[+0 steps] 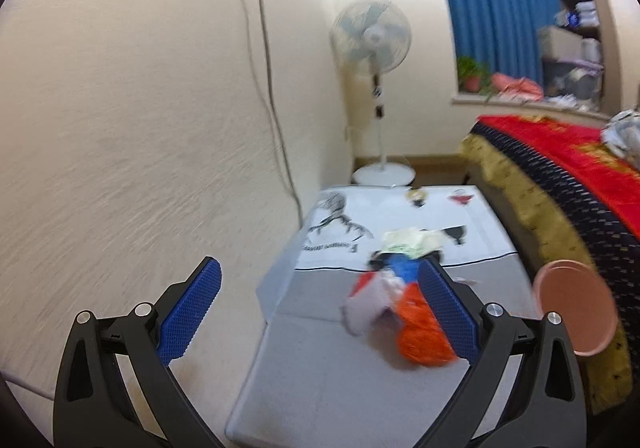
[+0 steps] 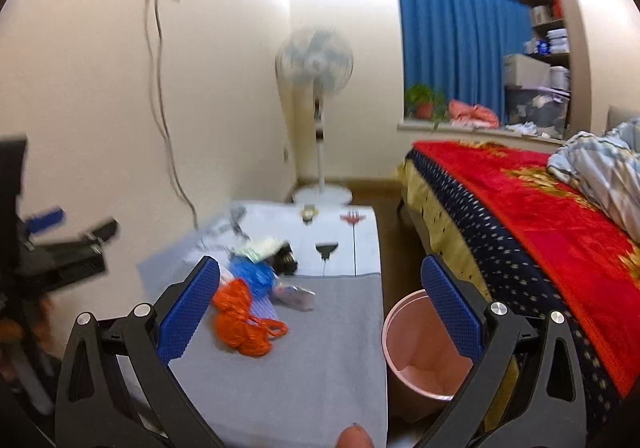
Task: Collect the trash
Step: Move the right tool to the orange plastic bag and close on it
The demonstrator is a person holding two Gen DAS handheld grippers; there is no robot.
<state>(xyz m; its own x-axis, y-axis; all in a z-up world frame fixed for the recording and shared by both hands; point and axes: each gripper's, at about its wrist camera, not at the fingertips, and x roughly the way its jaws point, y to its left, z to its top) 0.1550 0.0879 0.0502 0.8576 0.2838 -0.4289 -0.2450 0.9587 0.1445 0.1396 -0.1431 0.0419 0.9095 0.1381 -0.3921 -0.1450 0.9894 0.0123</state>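
Both grippers, left [image 1: 320,312] and right [image 2: 320,312], hang wide open, empty. Crumpled orange plastic bag [image 2: 244,324] lies left of the round pink plastic bin [image 2: 420,360], nearer the left gripper.

Trash pile [image 2: 256,288] sits on the surface [image 2: 320,376], toward its left edge and about midway along. Mesh bag [image 2: 240,324] lies nearest in the pile, plastic bag [image 2: 254,274] behind it, paper [image 2: 260,248] further back. Bin [image 2: 424,352] stands on the floor off the surface's right edge, between surface and bed [image 2: 520,215]. Fan [image 2: 316,107] stands beyond the far edge, by the wall.
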